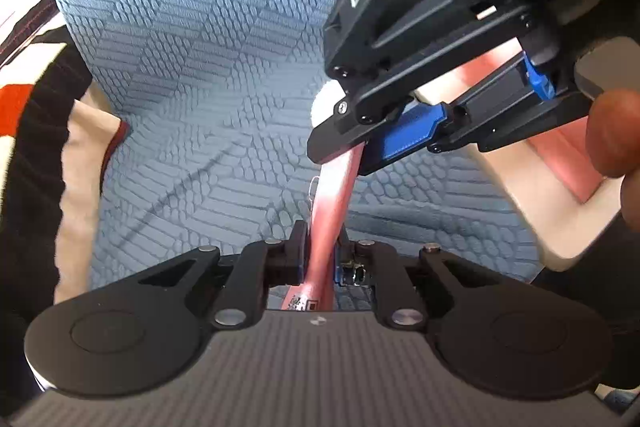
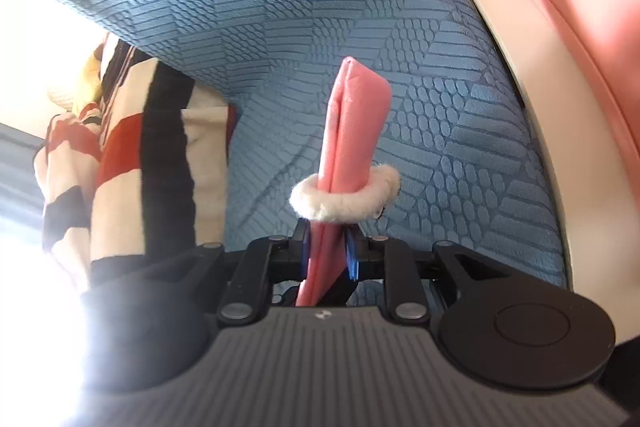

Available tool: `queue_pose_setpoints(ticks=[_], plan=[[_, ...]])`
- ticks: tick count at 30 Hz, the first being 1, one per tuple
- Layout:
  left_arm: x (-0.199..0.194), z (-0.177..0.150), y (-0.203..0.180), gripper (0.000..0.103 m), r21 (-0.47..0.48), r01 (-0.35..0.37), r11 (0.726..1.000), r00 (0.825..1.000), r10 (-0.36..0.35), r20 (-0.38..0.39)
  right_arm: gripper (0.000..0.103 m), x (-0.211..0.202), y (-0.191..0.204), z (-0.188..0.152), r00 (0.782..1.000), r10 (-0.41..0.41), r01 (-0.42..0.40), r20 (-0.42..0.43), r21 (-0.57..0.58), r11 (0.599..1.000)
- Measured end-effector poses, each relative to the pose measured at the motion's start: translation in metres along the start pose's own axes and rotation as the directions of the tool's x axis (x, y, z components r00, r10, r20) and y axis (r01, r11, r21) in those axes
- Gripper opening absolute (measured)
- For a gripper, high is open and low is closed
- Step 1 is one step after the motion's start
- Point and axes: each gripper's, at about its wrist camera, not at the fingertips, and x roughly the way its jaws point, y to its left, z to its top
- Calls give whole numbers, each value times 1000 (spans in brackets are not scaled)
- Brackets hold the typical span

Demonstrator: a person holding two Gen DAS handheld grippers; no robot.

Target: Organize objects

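Note:
A pink fabric piece [image 2: 356, 131] with a white fluffy trim ring [image 2: 344, 199] is held between both grippers above a blue textured cover. My right gripper [image 2: 328, 251] is shut on its near end; the far end sticks up free. In the left wrist view my left gripper [image 1: 320, 251] is shut on the same pink piece [image 1: 332, 203], which runs up into the right gripper [image 1: 360, 143], whose black body and blue pads fill the upper right. A bit of white trim [image 1: 324, 99] shows behind it.
The blue textured cover [image 1: 192, 67] spreads below. A red, black and cream striped cloth [image 2: 132, 147] lies at the left. A cream and pink edge [image 2: 560, 47] runs along the right. A fingertip [image 1: 616, 135] shows at the right edge.

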Motion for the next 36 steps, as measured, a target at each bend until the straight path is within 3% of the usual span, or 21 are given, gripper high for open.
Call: queue_pose_setpoints(ticks=[13, 18, 21, 32, 36], plan=[[-74, 30, -24, 16, -83, 77, 994, 996, -72, 58, 20, -71, 30, 6, 997, -72, 73, 18, -60, 996], [-98, 56, -32, 25, -132, 137, 982, 989, -128, 76, 17, -103, 39, 18, 991, -123, 128, 49, -113, 985], [-108, 72, -40, 37, -155, 198, 968, 979, -187, 79, 13, -119, 41, 27, 986, -157, 165, 64, -141, 976], [-105, 134, -70, 42, -218, 340, 915, 939, -341, 35, 12, -164, 30, 62, 962, -243, 264, 127, -186, 947], [-99, 156, -86, 50, -204, 351, 914, 935, -354, 22, 12, -176, 17, 81, 953, -263, 288, 147, -184, 940]])
